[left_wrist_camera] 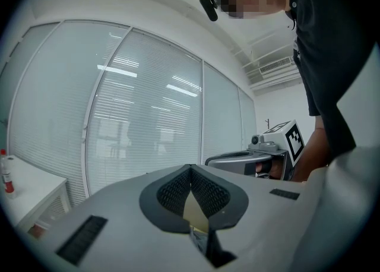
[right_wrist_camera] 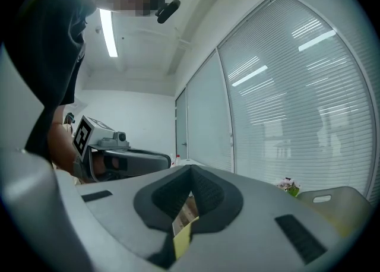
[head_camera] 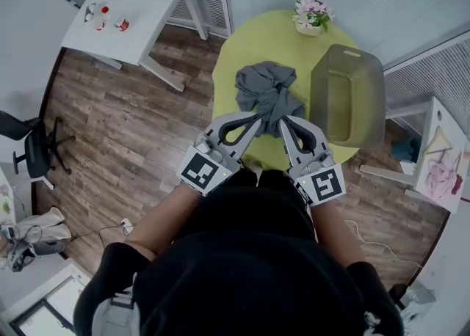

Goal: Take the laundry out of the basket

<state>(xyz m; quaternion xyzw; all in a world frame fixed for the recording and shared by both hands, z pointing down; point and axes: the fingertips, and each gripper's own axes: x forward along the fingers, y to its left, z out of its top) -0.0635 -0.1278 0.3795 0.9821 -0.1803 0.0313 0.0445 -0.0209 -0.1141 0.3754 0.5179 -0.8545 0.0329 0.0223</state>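
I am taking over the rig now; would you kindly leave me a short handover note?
The left hand-held gripper is shut, seemingly on the near edge of the grey garment.
The right hand-held gripper is shut on the same edge.
The garment lies on the yellow table, beside the basket.
Done: the basket looks empty.
Left: probably just release the garment.

Wood floor (head_camera: 110, 136), white side table (head_camera: 139, 4), blinds (left_wrist_camera: 148, 122) behind glass walls (right_wrist_camera: 205, 122).

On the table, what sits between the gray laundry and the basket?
Nothing: the head view shows only bare yellow-green tabletop between gray laundry and basket.
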